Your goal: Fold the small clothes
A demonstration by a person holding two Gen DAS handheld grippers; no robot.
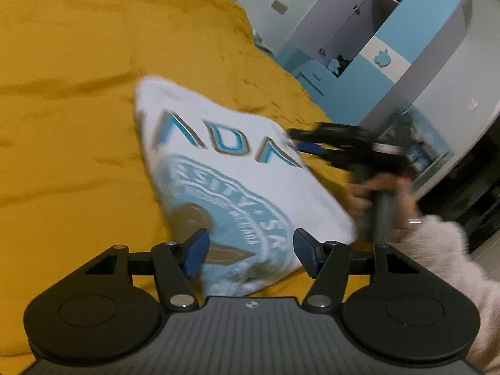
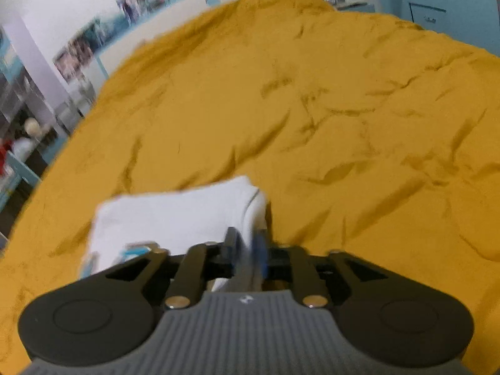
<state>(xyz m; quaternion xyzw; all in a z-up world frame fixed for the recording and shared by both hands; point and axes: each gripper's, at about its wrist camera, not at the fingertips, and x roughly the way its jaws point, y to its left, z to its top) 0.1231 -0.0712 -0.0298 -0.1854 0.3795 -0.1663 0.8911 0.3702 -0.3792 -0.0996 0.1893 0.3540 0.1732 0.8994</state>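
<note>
A white T-shirt [image 1: 225, 168] with blue lettering and a round blue badge lies folded on a mustard-yellow blanket [image 1: 78, 93]. My left gripper [image 1: 251, 250] hovers open over the shirt's near end, its blue pads clear of the cloth. My right gripper [image 1: 297, 140] reaches in from the right, its tips at the shirt's far right corner. In the right wrist view the shirt [image 2: 175, 215] shows its plain white side. There my right gripper [image 2: 247, 247] is blurred, its fingers a little apart with the shirt's edge between them.
The blanket [image 2: 343, 109] spreads wide and rumpled beyond the shirt. A hand [image 1: 359, 197] in a fuzzy pale sleeve [image 1: 437, 243] holds the right gripper's handle. A blue and grey wardrobe [image 1: 390, 47] stands past the bed's right edge. Shelves [image 2: 18, 109] stand at the left.
</note>
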